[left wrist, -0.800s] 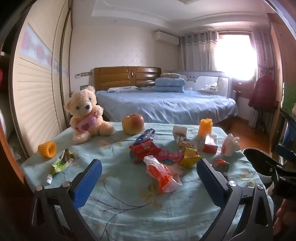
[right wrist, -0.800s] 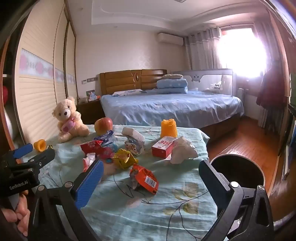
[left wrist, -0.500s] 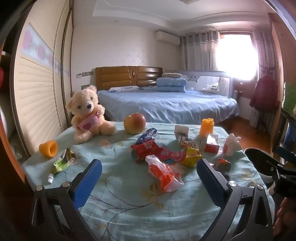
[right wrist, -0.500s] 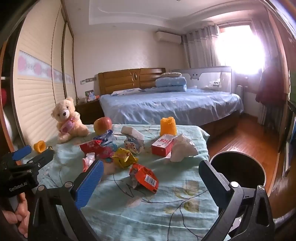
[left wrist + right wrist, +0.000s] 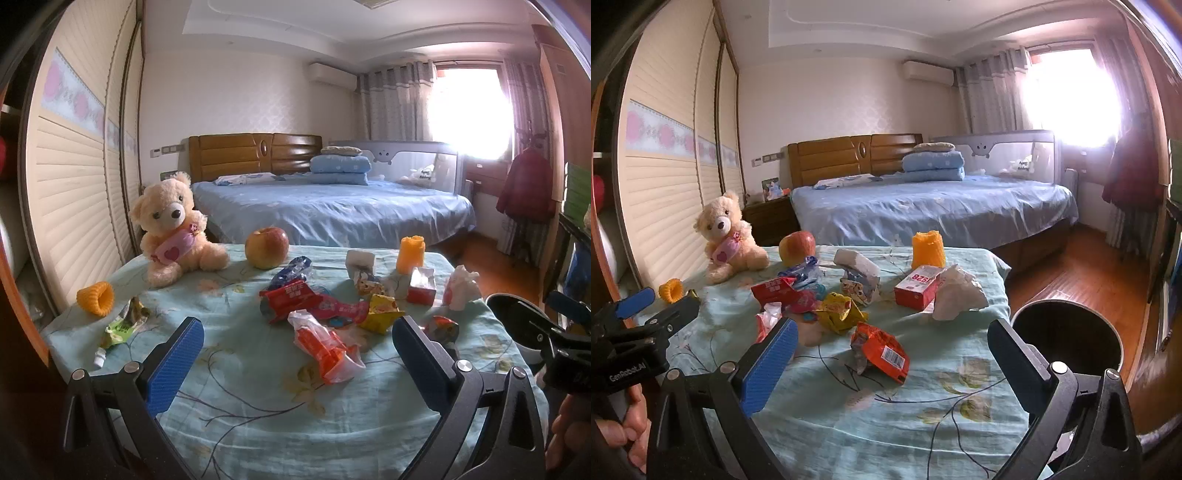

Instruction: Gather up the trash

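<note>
Both grippers hung over the near edge of the table [image 5: 960, 435] with jaws spread wide and nothing between them: the left gripper [image 5: 297, 356] faced the orange-and-clear wrapper [image 5: 325, 347], the right gripper [image 5: 892, 354] the crumpled orange packet [image 5: 882, 350]. More wrappers lay heaped just beyond that packet, and past them stood an apple [image 5: 796, 246] and a teddy bear [image 5: 727, 236], which were no trash. The black bin [image 5: 1067, 332] stood on the floor to the packet's right. A loose pinch would likely have slipped off the thin plastic; a deep one could have bunched the tablecloth and dragged the neighbouring litter over the edge
</note>
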The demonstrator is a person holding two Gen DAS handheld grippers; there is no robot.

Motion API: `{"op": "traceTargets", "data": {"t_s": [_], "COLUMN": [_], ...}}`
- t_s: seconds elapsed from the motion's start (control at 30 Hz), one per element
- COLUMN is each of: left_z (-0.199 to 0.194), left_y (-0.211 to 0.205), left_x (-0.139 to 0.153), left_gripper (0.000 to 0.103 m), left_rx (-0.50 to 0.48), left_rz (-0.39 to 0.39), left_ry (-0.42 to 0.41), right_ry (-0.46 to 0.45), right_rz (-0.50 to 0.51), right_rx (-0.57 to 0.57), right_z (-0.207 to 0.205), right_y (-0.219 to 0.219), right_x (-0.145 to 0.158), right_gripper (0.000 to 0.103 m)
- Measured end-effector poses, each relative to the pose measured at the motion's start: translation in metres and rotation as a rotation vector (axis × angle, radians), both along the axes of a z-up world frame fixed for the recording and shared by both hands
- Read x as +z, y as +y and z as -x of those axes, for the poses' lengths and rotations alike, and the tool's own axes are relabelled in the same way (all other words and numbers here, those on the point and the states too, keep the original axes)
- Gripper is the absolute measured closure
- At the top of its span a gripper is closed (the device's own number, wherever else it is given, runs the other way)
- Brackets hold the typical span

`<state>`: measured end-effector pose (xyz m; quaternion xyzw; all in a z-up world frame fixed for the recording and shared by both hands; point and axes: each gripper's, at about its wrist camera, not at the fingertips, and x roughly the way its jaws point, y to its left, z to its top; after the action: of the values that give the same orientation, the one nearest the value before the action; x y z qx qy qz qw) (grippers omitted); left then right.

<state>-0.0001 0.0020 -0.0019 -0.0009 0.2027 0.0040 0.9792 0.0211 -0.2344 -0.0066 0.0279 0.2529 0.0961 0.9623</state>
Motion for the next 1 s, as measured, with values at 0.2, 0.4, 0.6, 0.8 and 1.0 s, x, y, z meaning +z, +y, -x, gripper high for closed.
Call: {"op": "traceTargets", "data": {"t_s": [0.2, 0.4, 0.6, 0.8, 1.0], "left_z": [0.0001, 0.0003, 0.0004, 0.0004, 0.0005], "left_y": [-0.0007, -0.0007, -0.002, -0.0019, -0.0046], "left_x": [-0.0004, 0.0008, 0.0005, 0.0003, -0.0004], "left_gripper": [0.001, 0.001, 0.001, 0.001, 0.001], "left_rx": [0.0, -0.001, -0.002, 0.0, -0.005], "left_rz": [-0.001, 0.0, -0.003, -0.003, -0.006], "left_ry": [-0.001, -0.004, -0.003, -0.004, -0.001], "right_ry": [-0.002, -0.003, -0.002, 0.0, 0.001], "right_rz": [-0.001, 0.0, 0.001, 0.003, 0.003], "right_rx": [0.0, 0.001, 0.001, 0.001, 0.0], "right_z": [0.0007, 0.0015, 0.001, 0.0019, 0.002], "right_y": [-0.0005, -0.0004, -0.0006, -0.0001, -0.0012], "right_x": [0.0, 0.001, 0.0003, 0.0007, 0.0005], "right_gripper": [0.0, 0.0, 0.0, 0.0, 0.0]}}
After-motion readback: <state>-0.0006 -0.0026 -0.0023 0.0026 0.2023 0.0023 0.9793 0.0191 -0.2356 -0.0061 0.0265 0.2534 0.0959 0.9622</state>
